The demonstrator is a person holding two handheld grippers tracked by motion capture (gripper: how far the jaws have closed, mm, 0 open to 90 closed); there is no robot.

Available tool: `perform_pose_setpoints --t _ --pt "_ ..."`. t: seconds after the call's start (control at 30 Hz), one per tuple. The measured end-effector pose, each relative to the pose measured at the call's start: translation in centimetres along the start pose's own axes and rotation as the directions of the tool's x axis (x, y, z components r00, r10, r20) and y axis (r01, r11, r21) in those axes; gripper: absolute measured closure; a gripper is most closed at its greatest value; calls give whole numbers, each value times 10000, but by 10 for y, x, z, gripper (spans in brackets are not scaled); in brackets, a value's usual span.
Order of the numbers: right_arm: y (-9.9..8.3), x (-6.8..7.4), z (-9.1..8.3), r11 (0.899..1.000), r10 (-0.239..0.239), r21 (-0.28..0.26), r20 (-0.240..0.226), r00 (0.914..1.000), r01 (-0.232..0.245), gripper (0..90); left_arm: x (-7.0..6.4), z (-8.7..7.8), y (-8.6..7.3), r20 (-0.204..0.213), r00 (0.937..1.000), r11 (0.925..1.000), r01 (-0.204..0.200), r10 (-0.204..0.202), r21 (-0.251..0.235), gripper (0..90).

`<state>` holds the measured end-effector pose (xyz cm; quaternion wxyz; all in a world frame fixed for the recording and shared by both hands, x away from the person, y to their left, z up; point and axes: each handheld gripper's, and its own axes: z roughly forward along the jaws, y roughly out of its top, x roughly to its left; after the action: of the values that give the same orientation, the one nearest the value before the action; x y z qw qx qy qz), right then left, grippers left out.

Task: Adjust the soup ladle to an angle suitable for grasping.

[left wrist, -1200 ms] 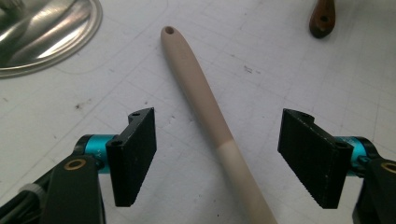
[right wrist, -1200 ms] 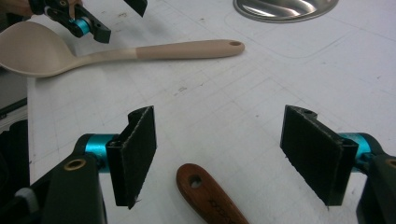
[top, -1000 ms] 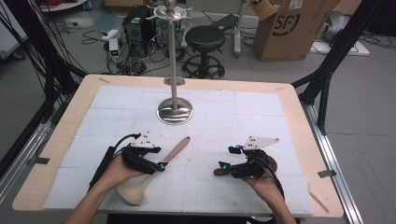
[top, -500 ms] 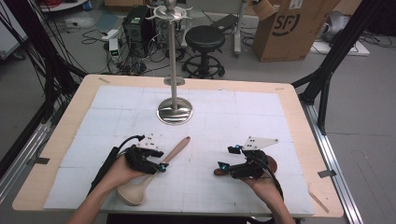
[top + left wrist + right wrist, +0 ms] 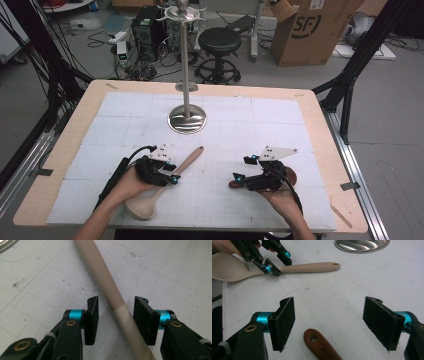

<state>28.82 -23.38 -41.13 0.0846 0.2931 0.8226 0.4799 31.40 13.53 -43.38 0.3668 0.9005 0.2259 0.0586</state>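
A beige spoon (image 5: 187, 162) lies on the white mat, bowl toward the person, handle pointing at the stand. My left gripper (image 5: 173, 179) is open, its jaws on either side of the spoon handle (image 5: 105, 280) with gaps on both sides; in the left gripper view the gripper (image 5: 116, 315) sits low over the mat. My right gripper (image 5: 239, 178) is open too. A dark brown wooden handle (image 5: 322, 347) lies on the mat below and between the jaws of the right gripper (image 5: 329, 315), untouched. The right gripper view also shows the spoon (image 5: 309, 267) and the left gripper (image 5: 272, 265).
A metal stand with a round base (image 5: 187, 120) and a tall pole topped by hooks (image 5: 183, 12) rises at the mat's far middle. The wooden table edge (image 5: 320, 120) frames the mat. Beyond are a stool (image 5: 219, 42), a cardboard box (image 5: 315, 30) and cables.
My left gripper has shifted slightly right, closer onto the spoon handle. The right gripper and both utensils have stayed where they were.
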Motion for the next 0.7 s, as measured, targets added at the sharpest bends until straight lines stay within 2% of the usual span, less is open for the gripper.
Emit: perform_pose_setpoints --t 0.27,0.37,0.53,0.7 --pt "0 1 2 10000 -11 2 22 10000 11 250 -1 1 0 -12 10000 10000 -28 28 61 576" --pt "0 1 2 10000 44 2 22 10000 -44 250 1 1 0 88 9999 9999 139 -140 23 575" --pt "0 2 4 10000 41 60 6 10000 -41 251 -2 1 1 -104 9999 9999 -14 15 109 592" --pt "0 2 4 10000 13 74 39 10000 -14 252 -2 1 1 -104 9999 9999 -42 43 109 624"
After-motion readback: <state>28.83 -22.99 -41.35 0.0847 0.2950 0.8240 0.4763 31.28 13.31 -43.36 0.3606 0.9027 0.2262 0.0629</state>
